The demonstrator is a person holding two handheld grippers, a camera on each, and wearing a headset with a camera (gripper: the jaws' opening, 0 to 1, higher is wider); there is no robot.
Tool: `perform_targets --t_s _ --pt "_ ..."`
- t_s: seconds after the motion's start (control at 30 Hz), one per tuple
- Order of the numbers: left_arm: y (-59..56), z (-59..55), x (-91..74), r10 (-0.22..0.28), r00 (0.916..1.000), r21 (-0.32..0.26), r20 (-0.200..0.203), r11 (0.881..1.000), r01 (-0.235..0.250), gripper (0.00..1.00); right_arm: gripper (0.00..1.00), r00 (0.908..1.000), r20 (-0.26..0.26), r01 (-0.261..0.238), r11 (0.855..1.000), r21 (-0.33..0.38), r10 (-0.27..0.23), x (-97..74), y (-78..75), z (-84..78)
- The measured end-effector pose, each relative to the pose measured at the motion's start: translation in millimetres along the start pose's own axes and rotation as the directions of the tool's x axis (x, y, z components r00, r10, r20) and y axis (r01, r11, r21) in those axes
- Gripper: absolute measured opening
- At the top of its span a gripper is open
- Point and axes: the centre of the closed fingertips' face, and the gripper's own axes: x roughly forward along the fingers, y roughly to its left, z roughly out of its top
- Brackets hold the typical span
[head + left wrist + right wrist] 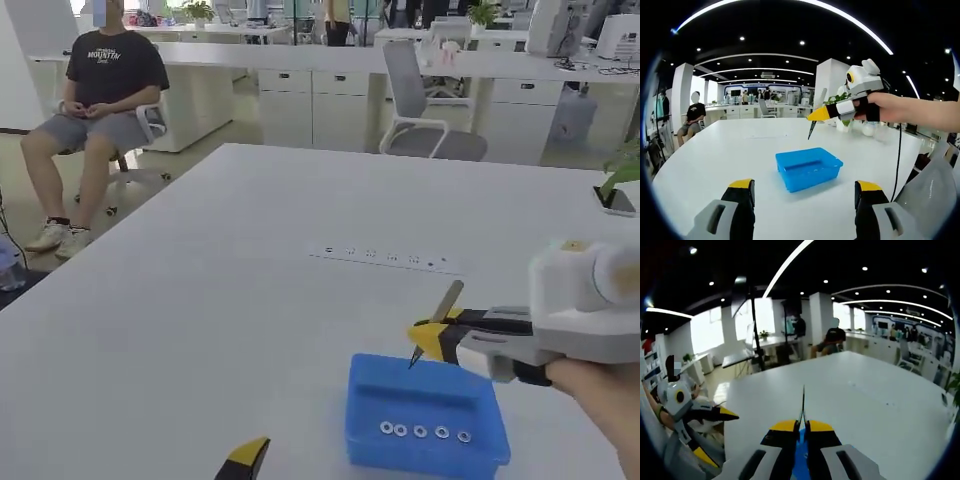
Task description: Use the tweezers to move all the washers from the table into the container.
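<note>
White table (200, 300); office desks (330, 75) behind; left claw (805, 185) agape, empty; right claw (801, 426) clamps tweezers (803, 404).

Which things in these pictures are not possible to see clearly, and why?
- Tweezers tip, head view: too small and blurred to tell if it holds anything.
- Container inside, left gripper view: too small to count washers.
- Container, right gripper view: mostly behind the right hand-held gripper.

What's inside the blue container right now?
Five washers lie in a row on the floor of the blue container, near its camera-side wall, in the head view. In the left gripper view its near wall hides much of the floor.
</note>
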Motion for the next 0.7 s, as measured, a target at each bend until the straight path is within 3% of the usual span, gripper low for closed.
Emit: perform_targets --t_s 0.43,0.7 --pt "-3.3 2.5 -0.1 -0.013 0.9999 -0.009 0.007 1.000 0.013 0.83 0.04 0.9999 0.006 0.014 1.000 0.027 -0.015 -28.4 10.6 -10.4" --pt "-3.5 3.6 -0.5 -0.026 0.9994 -0.027 0.022 0.999 0.027 0.83 0.04 0.9996 -0.010 0.025 0.998 0.050 -0.025 -44.5 15.0 -28.6"
